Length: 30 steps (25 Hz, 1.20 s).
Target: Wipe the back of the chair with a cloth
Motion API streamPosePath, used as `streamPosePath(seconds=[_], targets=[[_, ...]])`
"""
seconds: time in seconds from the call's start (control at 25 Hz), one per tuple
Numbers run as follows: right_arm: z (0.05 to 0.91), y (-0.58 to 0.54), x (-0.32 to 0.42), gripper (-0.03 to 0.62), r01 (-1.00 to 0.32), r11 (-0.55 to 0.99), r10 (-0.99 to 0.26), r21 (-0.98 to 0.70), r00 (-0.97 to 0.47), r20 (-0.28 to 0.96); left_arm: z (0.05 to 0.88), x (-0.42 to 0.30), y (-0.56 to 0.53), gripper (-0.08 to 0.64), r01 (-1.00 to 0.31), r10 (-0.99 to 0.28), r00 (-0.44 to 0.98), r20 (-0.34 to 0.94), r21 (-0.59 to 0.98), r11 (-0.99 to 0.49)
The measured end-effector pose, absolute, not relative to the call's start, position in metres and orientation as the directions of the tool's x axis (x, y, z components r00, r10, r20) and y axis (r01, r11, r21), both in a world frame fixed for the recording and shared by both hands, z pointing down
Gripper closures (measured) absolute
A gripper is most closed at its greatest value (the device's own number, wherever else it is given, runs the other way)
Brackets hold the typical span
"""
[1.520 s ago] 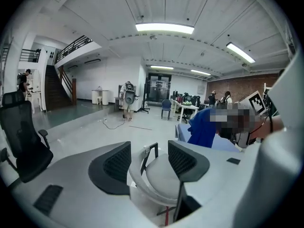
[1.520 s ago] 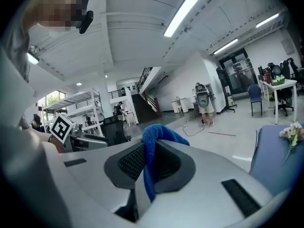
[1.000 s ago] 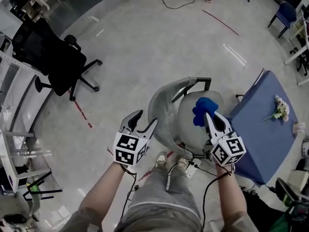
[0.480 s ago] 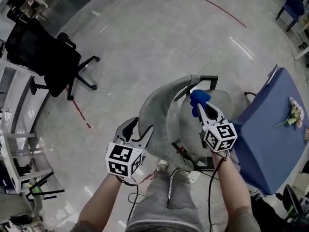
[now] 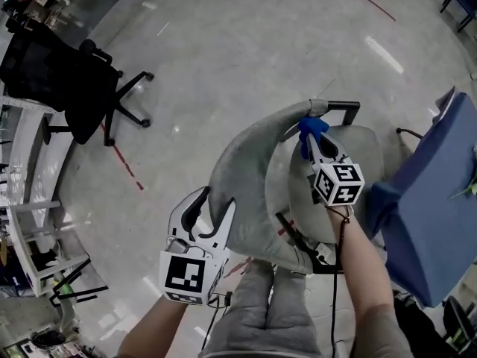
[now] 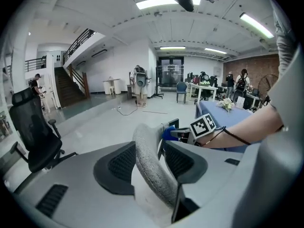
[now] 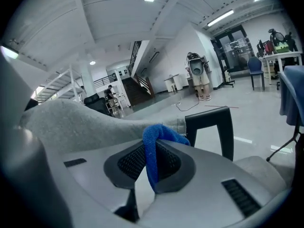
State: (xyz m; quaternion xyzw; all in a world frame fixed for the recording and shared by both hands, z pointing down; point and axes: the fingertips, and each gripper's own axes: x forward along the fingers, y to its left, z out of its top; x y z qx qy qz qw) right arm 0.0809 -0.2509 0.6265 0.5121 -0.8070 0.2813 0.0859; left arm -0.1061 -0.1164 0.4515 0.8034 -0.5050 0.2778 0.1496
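Observation:
A grey fabric chair stands in front of me, its curved back [image 5: 246,174] running from near left to far right. My left gripper [image 5: 215,200] straddles the near top edge of the back [image 6: 148,170]; its jaws are closing with the padded edge between them, and a thin gap still shows at the right pad. My right gripper [image 5: 308,139] is shut on a blue cloth [image 5: 314,126], held against the far end of the back beside the black armrest [image 5: 344,108]. In the right gripper view the cloth [image 7: 153,163] hangs between the pads, with the grey back [image 7: 80,122] just behind it.
A black office chair [image 5: 67,80] stands at the upper left on the pale floor. A table under a blue cover [image 5: 425,222] is close on the right of the chair. A red tape line [image 5: 123,162] and cables lie on the floor by my feet.
My right gripper has come down with the cloth to the far end of the chair back. My left gripper has sunk onto the back's near edge, which now lies between its jaws.

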Motion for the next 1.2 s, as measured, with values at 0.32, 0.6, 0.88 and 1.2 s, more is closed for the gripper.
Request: streamPosePath(seconds=[0.32,0.6,0.88,1.2], targets=[[0.648,-0.255,0.029,0.537,-0.804,0.403,-0.705,-0.437,-0.578,0.412,0.474,-0.125,-0.124,0.311,-0.928,-0.713,0.299,0.634,0.018,-0.373],[0.669,-0.189,-0.044,0.537,-0.659,0.499,-0.493,-0.562,-0.75,0.442,0.479,-0.118,-0.123,0.385,-0.911,-0.677,0.357,0.644,0.08,-0.404],[0.698,-0.055,-0.057,0.538,-0.492,0.602,-0.115,-0.629,-0.833,0.541,0.481,-0.116,-0.124,0.397,-0.909,-0.68,0.372,0.632,0.1,-0.405],[0.69,0.083,0.017,0.538,-0.308,0.666,0.37,-0.68,-0.654,0.659,0.481,-0.116,-0.124,0.404,-0.911,-0.686,0.379,0.621,0.121,-0.394]])
